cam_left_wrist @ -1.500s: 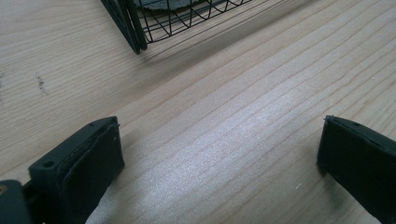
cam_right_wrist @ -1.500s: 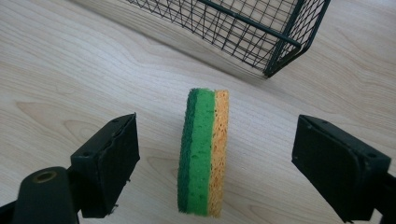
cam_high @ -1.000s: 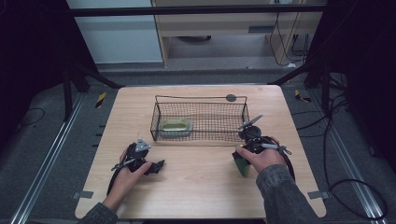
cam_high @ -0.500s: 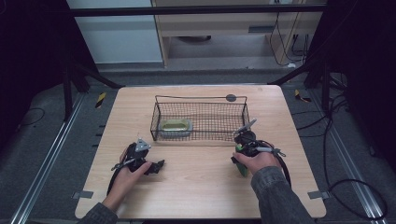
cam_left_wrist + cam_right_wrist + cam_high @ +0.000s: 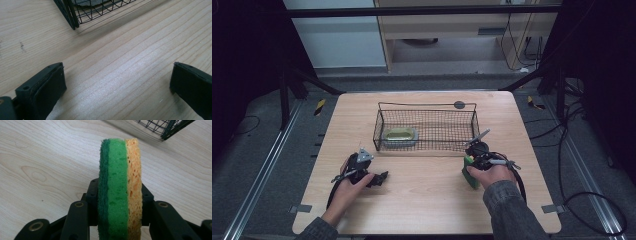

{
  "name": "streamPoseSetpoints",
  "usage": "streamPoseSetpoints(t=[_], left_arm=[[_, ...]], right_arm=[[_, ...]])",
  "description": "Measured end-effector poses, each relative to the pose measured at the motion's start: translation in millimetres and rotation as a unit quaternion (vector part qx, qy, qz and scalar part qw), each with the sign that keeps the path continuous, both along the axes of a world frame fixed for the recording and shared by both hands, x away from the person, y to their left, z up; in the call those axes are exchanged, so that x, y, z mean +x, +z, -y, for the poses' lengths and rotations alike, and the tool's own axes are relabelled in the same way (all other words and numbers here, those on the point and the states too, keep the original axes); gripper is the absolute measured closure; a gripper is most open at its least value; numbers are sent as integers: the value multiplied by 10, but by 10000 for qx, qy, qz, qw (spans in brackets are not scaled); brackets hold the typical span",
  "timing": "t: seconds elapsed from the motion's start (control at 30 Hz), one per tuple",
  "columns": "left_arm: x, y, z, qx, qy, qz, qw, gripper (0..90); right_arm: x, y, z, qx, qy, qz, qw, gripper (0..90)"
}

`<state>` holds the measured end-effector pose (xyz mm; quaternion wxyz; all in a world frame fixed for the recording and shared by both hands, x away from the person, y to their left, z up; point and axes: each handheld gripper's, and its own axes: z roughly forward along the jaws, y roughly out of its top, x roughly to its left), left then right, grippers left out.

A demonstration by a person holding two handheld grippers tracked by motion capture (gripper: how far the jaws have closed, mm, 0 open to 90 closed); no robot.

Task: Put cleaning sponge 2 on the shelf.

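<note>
Right gripper sits at the near right of the table, just short of the near right corner of the wire basket. Its jaws have just been closing and now stand clamped on a sponge, one on each broad face. The sponge stands on edge between them; in the right gripper view it shows a dark green scouring layer, a lighter green layer and a yellow-orange layer side by side. In the high view the sponge shows as a green block at the left of the right hand, low over the wood. Whether it touches the table cannot be told.

Left gripper lies at the near left of the table, held in the left hand, well apart from the right. Its jaws stand wide apart with bare wood between them.

The basket stands at mid table and holds a yellowish-green item at its left end
</note>
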<state>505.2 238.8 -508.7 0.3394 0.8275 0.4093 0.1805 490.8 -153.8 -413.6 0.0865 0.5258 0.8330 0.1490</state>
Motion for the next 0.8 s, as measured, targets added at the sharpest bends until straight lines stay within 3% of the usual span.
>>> streamPoseSetpoints(t=[0.37,0.8], left_arm=[[0,0,0,-3,0,2,10000,0],[4,0,-3,-3,-15,-8,10000,0]], right_arm=[[-32,210,262,10,-48,451,9990,639],[9,323,502,-16,-7,776,9970,641]])
